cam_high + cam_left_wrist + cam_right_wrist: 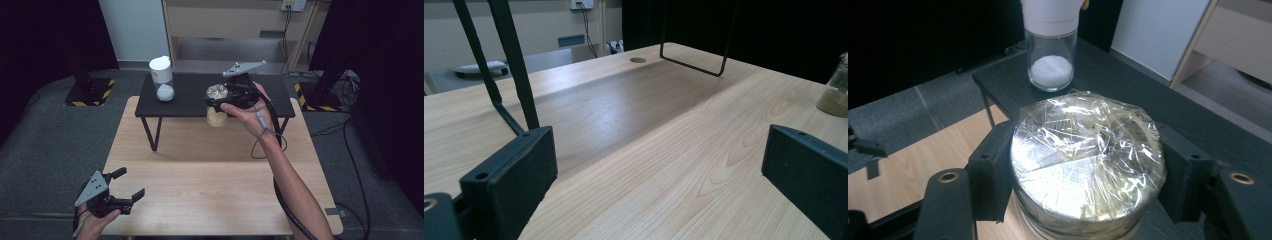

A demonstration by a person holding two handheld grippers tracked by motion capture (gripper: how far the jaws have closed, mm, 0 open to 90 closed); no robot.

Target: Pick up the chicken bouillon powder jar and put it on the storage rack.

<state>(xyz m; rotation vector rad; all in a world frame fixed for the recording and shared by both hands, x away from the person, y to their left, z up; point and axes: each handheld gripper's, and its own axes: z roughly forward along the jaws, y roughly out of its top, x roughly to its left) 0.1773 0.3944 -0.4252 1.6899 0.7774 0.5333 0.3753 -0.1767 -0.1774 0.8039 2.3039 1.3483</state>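
My right gripper (220,103) is shut on a glass jar (216,116) with a crinkled foil-and-film top (1088,160), holding it in the air at the front edge of the black shelf (190,102). Both black jaws press the jar's lid from the sides in the right gripper view. A second jar (163,79) with a white lid and white powder stands upright on the shelf's left part, also seen as the white-lidded jar (1050,52). My left gripper (127,185) rests open near the wooden table's front left corner, nothing between its jaws (659,170).
The low black shelf stands on thin metal legs (152,134) on the wooden table (200,190). A cable (280,190) trails along the right forearm. Dark floor and stand bases with striped tape (92,92) surround the table.
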